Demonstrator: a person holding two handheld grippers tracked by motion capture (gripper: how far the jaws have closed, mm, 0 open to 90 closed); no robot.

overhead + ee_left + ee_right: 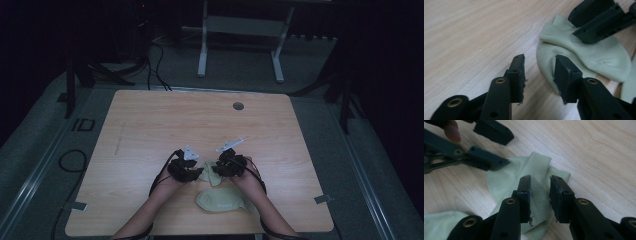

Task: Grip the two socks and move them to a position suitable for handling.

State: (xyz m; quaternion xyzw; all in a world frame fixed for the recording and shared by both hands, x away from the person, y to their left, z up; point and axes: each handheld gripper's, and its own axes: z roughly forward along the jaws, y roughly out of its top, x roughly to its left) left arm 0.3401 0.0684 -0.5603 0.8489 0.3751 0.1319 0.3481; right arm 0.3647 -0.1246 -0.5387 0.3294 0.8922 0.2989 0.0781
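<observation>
High view: both hands low at the near middle of the worktop [150, 120], left claw [192, 173] and right claw [216, 170] meeting over a small pale green sock [206, 171]; a second sock [222, 200] lies flat just nearer the person. Left gripper view: left claw [539, 75] part open, one jaw on bare wood, the other at the sock's [599, 56] rounded edge, nothing pinched; the other claw's jaws sit on the cloth farther off. Best to slide further over the edge before closing, so both pads get fabric. Right gripper view: right claw [540, 197] part open, straddling the ribbed cuff band [539, 170] of the sock [506, 180], pads apparently not pressing yet. Judgement: close on the cuff first, keep it low, then bring the left side in, without dragging the neighbouring sock.
</observation>
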